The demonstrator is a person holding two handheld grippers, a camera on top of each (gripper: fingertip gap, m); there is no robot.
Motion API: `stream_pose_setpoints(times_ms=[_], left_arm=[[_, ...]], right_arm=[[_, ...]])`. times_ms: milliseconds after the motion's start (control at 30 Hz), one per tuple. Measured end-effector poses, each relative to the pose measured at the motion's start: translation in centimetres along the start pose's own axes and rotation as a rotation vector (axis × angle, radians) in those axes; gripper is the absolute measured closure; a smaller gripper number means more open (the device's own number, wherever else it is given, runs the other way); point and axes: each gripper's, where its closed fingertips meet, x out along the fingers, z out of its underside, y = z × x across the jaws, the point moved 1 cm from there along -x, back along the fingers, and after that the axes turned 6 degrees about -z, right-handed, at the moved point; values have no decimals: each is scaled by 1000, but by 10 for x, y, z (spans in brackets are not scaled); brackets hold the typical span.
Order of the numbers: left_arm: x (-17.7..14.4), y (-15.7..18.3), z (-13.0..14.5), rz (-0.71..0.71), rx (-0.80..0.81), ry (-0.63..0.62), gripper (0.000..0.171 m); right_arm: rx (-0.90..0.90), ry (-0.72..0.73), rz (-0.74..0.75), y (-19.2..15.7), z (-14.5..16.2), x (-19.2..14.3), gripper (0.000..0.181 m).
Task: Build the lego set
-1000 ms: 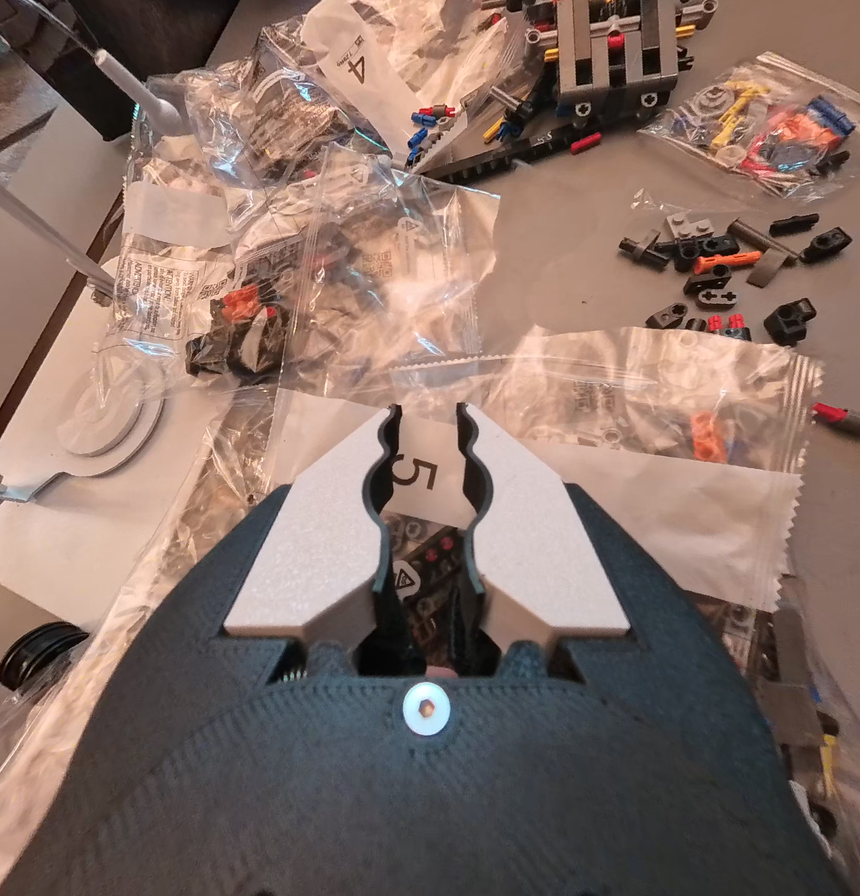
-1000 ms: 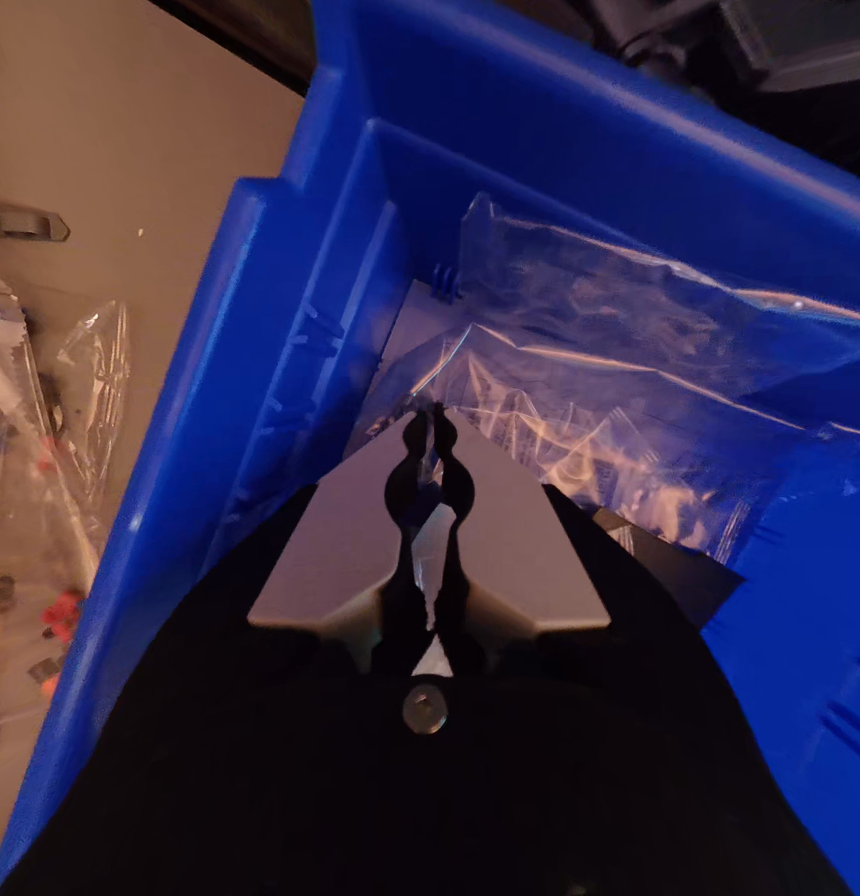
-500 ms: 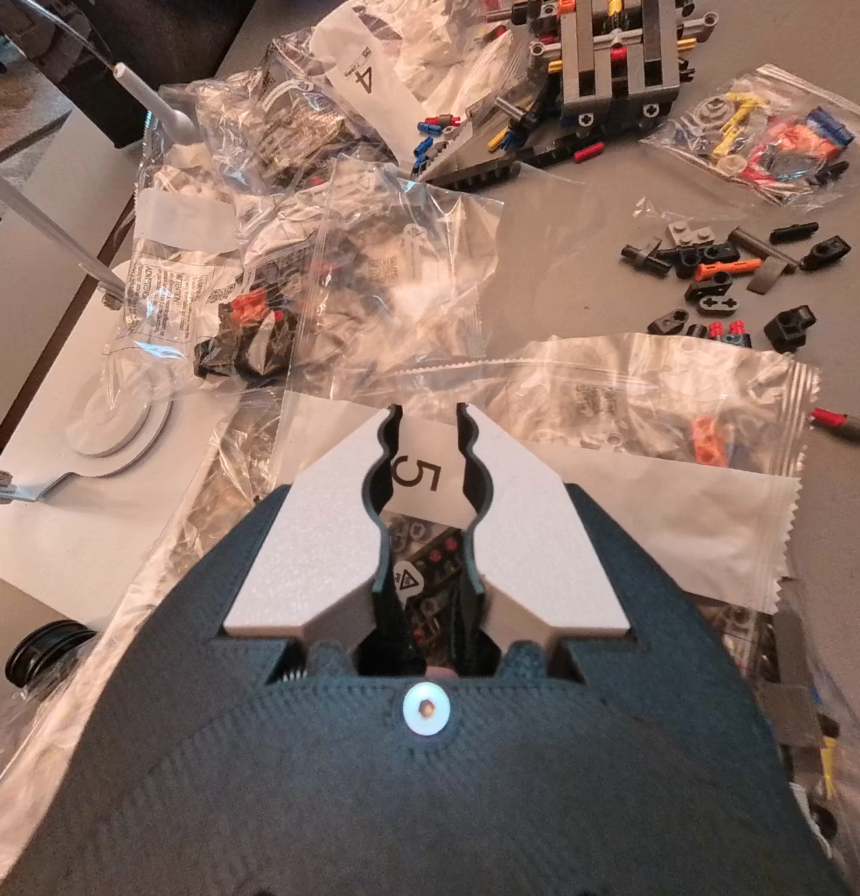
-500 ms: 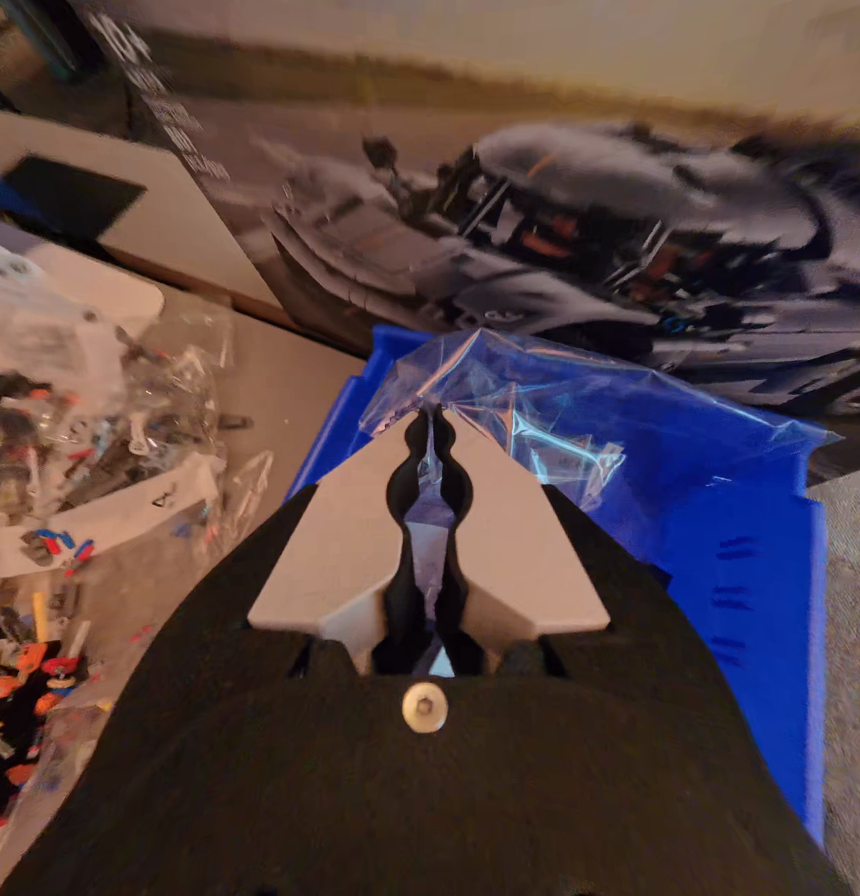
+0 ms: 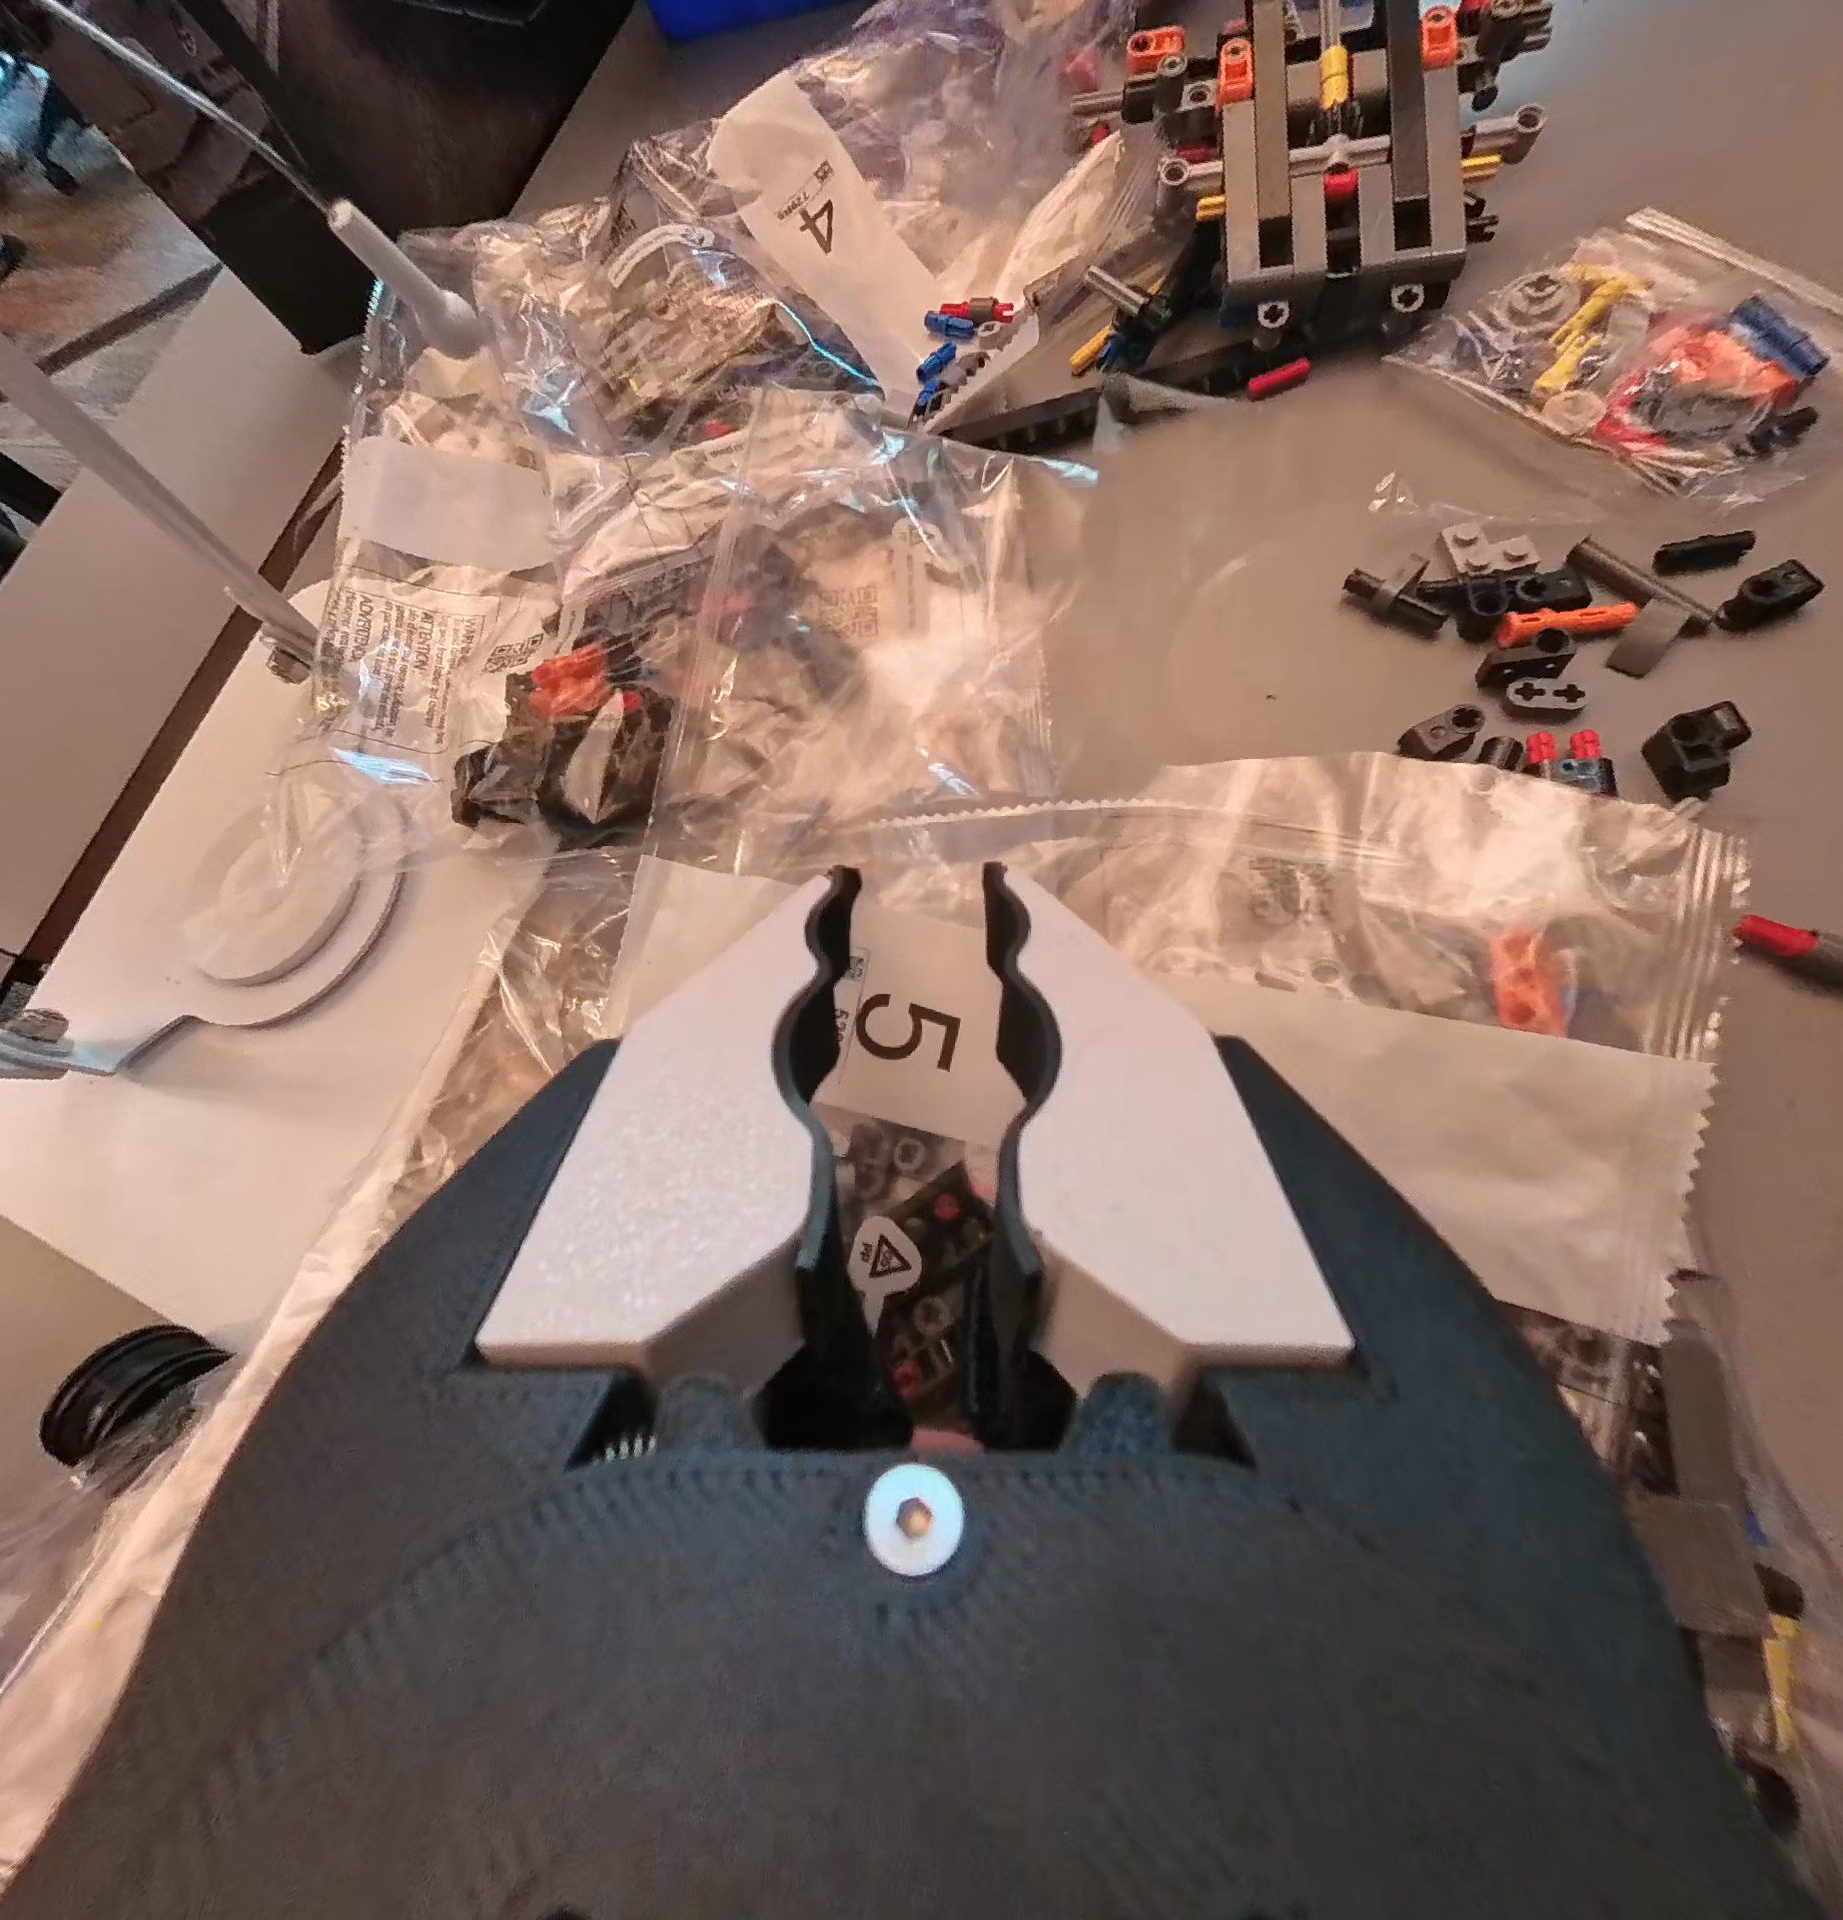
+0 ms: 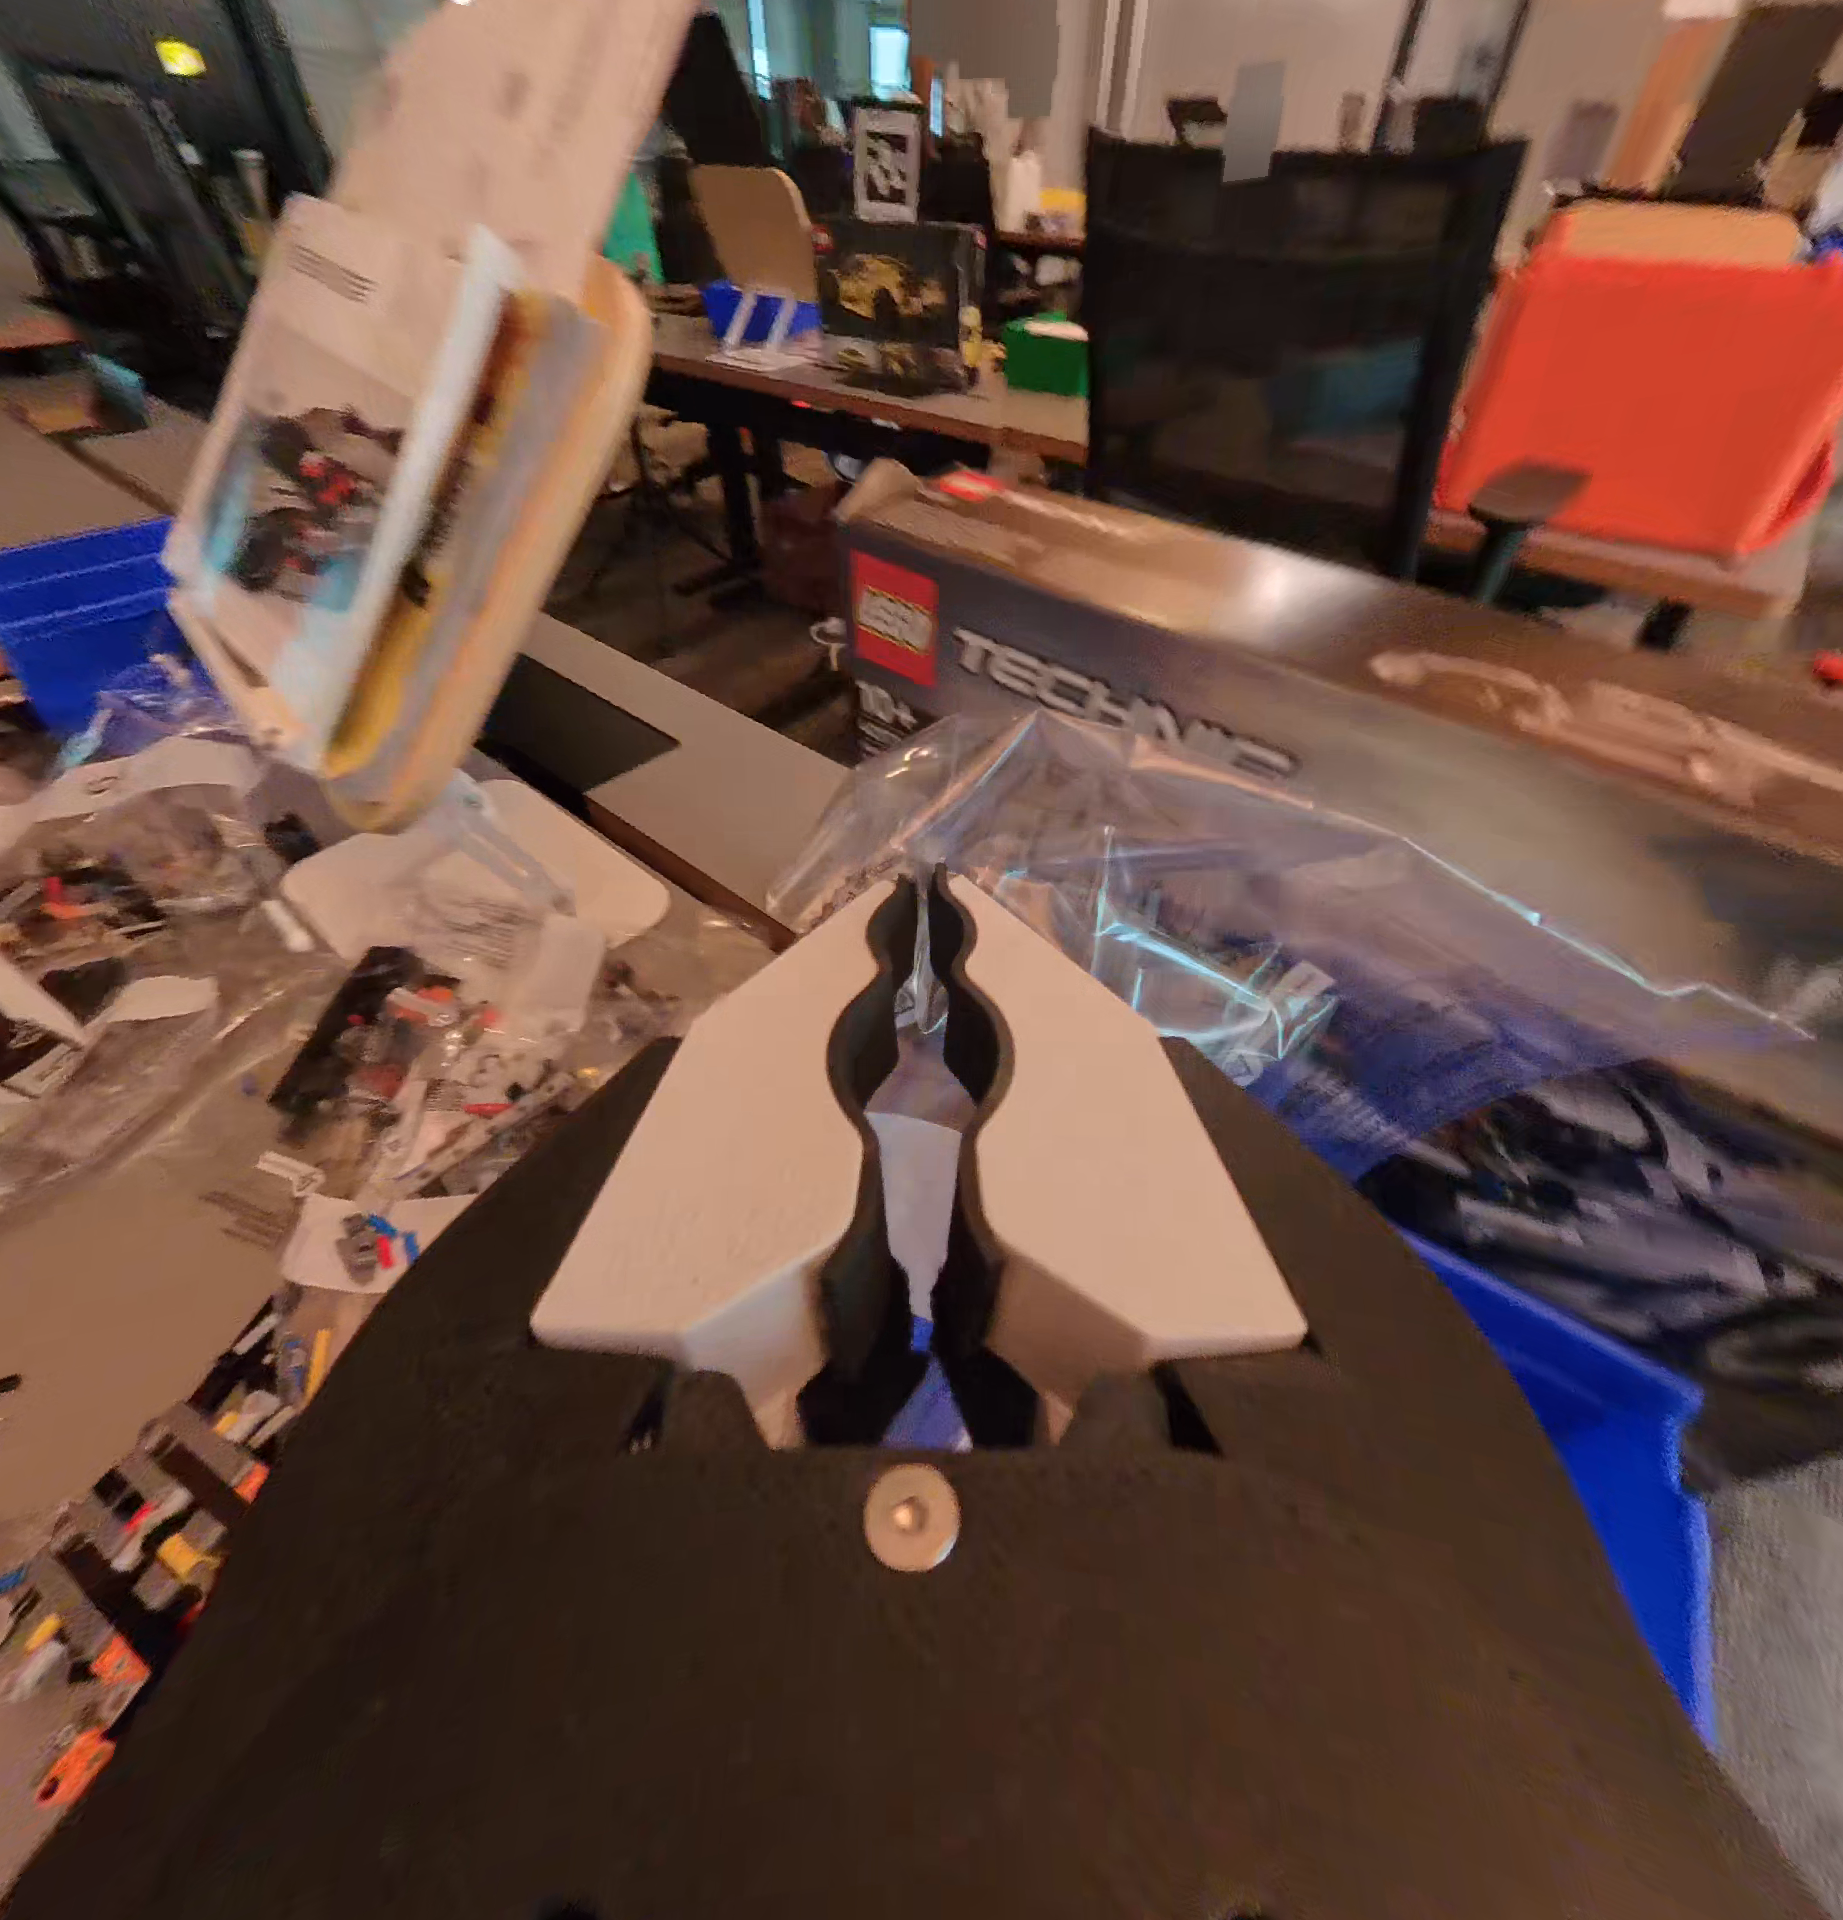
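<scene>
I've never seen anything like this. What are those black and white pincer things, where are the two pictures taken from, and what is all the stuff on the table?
Each picture comes from a camera mounted on a hand-held pincer tool, looking forward along its two white fingers. A person holds one tool in each hand; there is no robot arm.

The left gripper is open and empty, above a clear parts bag with a white label. On the grey table lie more bags, loose small pieces and a half-built model.

The right gripper is shut on an empty-looking clear plastic bag, above a blue bin. Behind it stands the set's box; an instruction booklet on a stand is at the left.
</scene>
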Motion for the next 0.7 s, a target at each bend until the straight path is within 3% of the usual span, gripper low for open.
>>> stream_pose_setpoints(times_ms=[133, 367, 467, 700], left_arm=[[-1, -3, -8, -21, -15, 34, 145], [-10, -12, -32, -76, -61, 147, 133], [-14, -8, -47, -54, -97, 223, 130], [-17, 17, -80, 136, -272, 358, 95]], right_arm=[[-130, -14, -124, -61, -26, 15, 181], [-271, -79, -340, -183, -32, 63, 181], [-333, -166, -404, -232, -16, 84, 181], [-375, -229, -459, -330, 22, 144, 181]])
